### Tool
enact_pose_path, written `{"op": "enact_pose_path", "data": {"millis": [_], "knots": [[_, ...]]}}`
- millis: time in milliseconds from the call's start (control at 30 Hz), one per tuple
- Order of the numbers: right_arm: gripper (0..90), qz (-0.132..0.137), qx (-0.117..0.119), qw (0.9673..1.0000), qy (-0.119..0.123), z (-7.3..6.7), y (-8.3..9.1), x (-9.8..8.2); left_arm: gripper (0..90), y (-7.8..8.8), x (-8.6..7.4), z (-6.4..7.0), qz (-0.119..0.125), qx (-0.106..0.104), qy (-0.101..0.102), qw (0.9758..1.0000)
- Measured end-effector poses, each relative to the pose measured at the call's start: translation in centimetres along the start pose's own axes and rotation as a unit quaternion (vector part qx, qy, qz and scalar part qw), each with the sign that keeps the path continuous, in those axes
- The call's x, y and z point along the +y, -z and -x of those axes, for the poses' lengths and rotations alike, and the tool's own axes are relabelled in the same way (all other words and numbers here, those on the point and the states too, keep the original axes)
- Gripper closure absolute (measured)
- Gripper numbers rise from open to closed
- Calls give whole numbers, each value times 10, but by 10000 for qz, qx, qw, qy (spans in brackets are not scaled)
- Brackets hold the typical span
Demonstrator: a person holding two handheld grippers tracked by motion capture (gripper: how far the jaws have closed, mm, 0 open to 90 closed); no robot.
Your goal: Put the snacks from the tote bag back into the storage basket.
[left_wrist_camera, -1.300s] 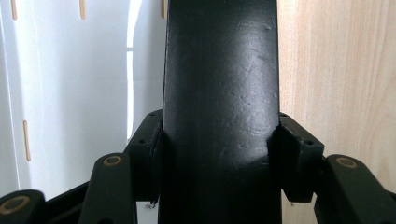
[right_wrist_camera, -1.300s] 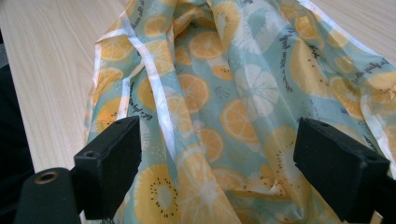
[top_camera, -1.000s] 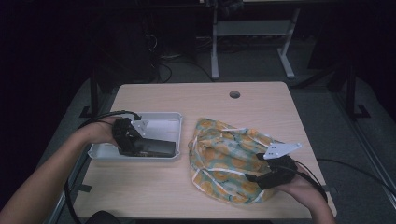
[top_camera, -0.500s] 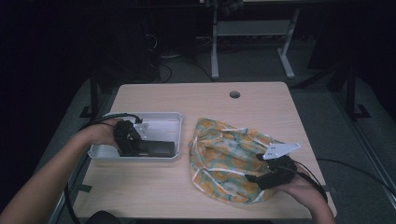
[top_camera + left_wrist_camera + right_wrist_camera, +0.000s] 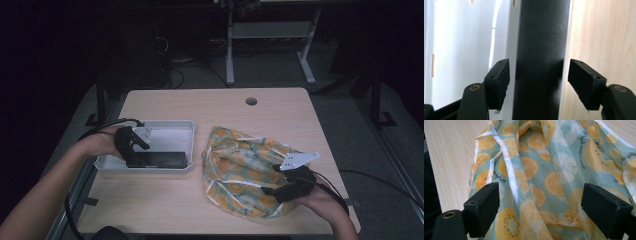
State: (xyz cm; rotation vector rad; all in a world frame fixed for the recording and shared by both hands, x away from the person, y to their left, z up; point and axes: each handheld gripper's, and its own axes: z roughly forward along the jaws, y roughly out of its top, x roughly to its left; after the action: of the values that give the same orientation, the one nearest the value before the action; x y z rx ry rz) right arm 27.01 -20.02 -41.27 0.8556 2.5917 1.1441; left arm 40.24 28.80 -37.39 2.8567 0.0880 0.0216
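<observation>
A long flat black object (image 5: pixel 160 160) lies along the near wall of the white tray (image 5: pixel 165 122). My left gripper (image 5: pixel 135 151) hangs over its left end. In the left gripper view the black object (image 5: pixel 541 37) runs up between the jaws of that gripper (image 5: pixel 540 82). The jaws have just been opening and stand open, straddling it without pressing. An orange-print cloth (image 5: pixel 240 160) lies crumpled right of the tray. My right gripper (image 5: pixel 269 190) rests at its near right edge. Its jaws (image 5: pixel 540 205) are wide open above the cloth (image 5: pixel 544 157), gripping nothing.
The tray's white floor (image 5: pixel 461 37) lies beside the black object. A round cable hole (image 5: pixel 251 101) sits at the back of the wooden table (image 5: pixel 200 105). Metal stand legs (image 5: pixel 230 55) rise behind the table, and cables trail from both grippers.
The left gripper has shifted slightly left over the tray, uncovering a bit more of the black object. The right gripper and the cloth have not moved.
</observation>
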Motion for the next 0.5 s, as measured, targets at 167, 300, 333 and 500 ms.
{"op": "enact_pose_path", "data": {"millis": [167,300,333,500], "knots": [[144,-15,84,9999,82,2,-2,2,321,13,0,6,438,164,242,9986],[145,22,102,9999,118,3,-1,3,284,21,0,13,808,296,589,9945],[144,31,106,9999,115,3,0,3,278,23,0,15,870,317,658,9935],[141,-33,146,9997,211,6,1,4,264,30,-3,32,990,623,963,9885]]}}
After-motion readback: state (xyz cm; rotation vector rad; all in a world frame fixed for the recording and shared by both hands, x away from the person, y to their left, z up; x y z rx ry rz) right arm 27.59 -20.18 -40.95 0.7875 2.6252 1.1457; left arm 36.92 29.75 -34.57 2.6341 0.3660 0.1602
